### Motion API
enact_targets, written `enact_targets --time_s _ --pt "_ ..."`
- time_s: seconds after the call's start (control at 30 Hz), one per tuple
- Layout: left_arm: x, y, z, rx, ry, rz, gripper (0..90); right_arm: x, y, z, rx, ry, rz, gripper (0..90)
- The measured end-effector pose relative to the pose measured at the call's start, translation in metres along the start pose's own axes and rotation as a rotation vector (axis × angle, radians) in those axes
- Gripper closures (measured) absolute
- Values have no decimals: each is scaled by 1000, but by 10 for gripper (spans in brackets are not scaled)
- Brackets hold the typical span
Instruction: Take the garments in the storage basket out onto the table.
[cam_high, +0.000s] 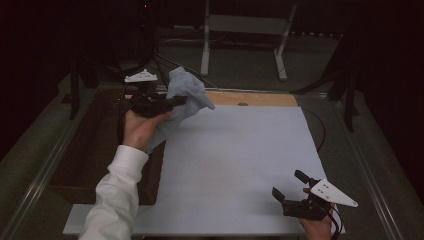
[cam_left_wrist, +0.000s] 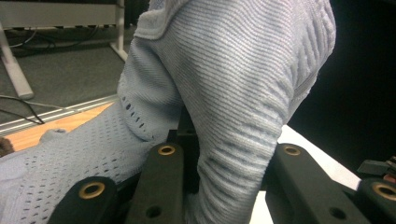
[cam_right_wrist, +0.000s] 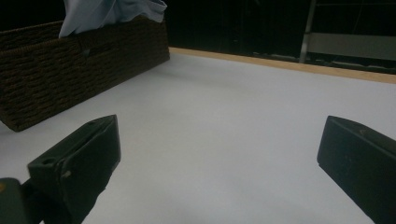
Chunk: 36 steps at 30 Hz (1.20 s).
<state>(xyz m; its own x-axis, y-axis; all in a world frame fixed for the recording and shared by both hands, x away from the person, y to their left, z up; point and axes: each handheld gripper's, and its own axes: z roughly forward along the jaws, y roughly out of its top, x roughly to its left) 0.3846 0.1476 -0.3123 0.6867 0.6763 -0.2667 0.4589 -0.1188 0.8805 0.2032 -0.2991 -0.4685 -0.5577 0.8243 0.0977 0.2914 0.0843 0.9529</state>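
Observation:
A pale blue knitted garment (cam_high: 184, 95) hangs bunched from my left gripper (cam_high: 179, 100), which is shut on it above the far left of the white table top (cam_high: 235, 160). In the left gripper view the ribbed cloth (cam_left_wrist: 233, 93) rises between the two black jaws and drapes over the left one. In the right gripper view the cloth (cam_right_wrist: 107, 11) hangs over a brown wicker basket (cam_right_wrist: 70, 70). My right gripper (cam_high: 289, 186) rests near the table's front right corner, jaws wide apart, nothing between them, as the right gripper view (cam_right_wrist: 217, 154) also shows.
The dark wicker basket (cam_high: 95, 150) sits along the table's left side, under my left forearm. A wooden strip (cam_high: 260, 99) edges the table's far side. Beyond it stands a white metal frame (cam_high: 245, 30) on the floor, with cables nearby.

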Motion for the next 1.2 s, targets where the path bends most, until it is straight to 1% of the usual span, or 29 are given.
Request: enact_targets --time_s 0.47,0.6,0.8,0.9,1.2 --pt "-8 2 14 4 -32 2 746 0 0 0 0 1 2 0" --pt "-10 2 17 -14 -59 -13 746 0 0 0 0 1 2 0" --pt "-14 1 23 0 -65 -2 746 0 0 0 -1 0 2 0" --pt "-15 1 25 -7 -83 -13 746 -1 0 -1 -2 0 3 0" --pt "-19 -1 32 -4 -106 -14 746 -1 0 -2 -5 1 2 0"
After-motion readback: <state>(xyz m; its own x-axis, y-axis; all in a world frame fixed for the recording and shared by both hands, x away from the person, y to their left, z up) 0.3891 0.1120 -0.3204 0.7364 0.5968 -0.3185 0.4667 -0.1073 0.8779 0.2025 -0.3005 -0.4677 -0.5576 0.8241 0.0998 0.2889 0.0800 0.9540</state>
